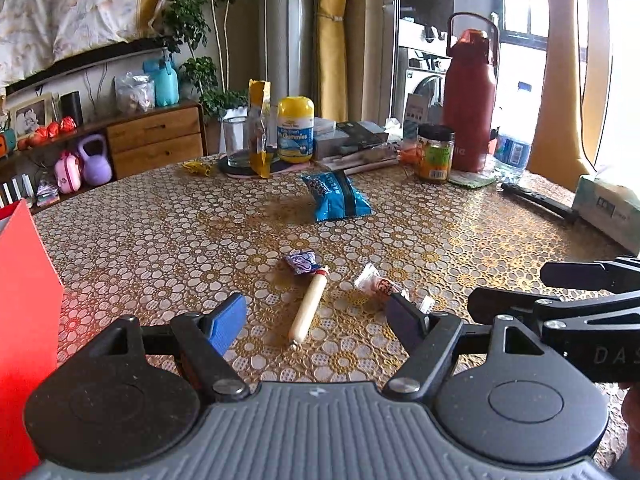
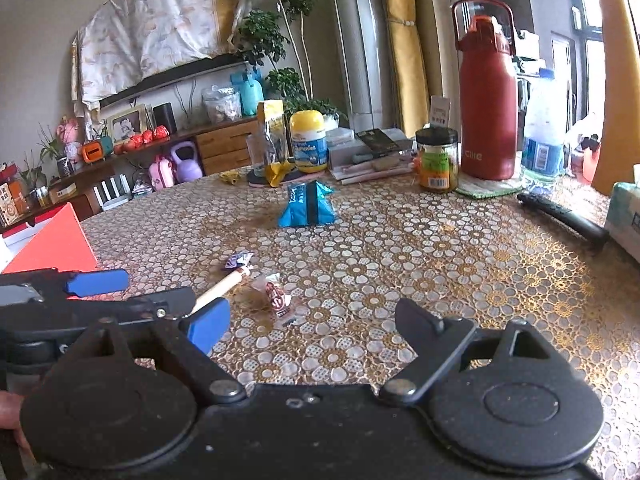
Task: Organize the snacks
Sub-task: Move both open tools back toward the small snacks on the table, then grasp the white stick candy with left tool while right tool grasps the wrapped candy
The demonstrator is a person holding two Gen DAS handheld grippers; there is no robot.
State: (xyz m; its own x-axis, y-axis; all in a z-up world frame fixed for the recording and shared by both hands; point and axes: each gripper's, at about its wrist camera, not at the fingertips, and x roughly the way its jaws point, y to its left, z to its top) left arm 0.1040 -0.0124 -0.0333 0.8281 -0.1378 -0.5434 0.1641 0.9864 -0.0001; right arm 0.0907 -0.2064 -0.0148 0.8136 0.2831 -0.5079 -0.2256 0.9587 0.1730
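We have four loose snacks on the patterned worktop (image 1: 160, 240), and we take them from largest to smallest.

The blue snack bag (image 1: 335, 196) lies toward the far side, just short of the clutter of bottles and jars. We judge it light, puffed and crinkly — the contents probably brittle, so we would pinch a sealed end rather than squeeze the belly.

The sausage stick (image 1: 309, 308) lies nearest us, pointing away, directly ahead of the left tool (image 1: 320, 318). It looks firm but slightly yielding, with a smooth casing that could slip or roll; we would grip it across its middle.

The purple candy (image 1: 303, 262) touches the sausage's far tip. Small and light, with twisted wrapper ends — take the body.

The red-and-white candy (image 1: 378, 286) sits just right of the sausage, ahead of the right tool (image 2: 312, 320); its clear wrapper seems slippery and thin.

Both tools have their fingers standing well apart with nothing between them. A red box (image 1: 24, 312) stands at the left edge — likely the place for the snacks.
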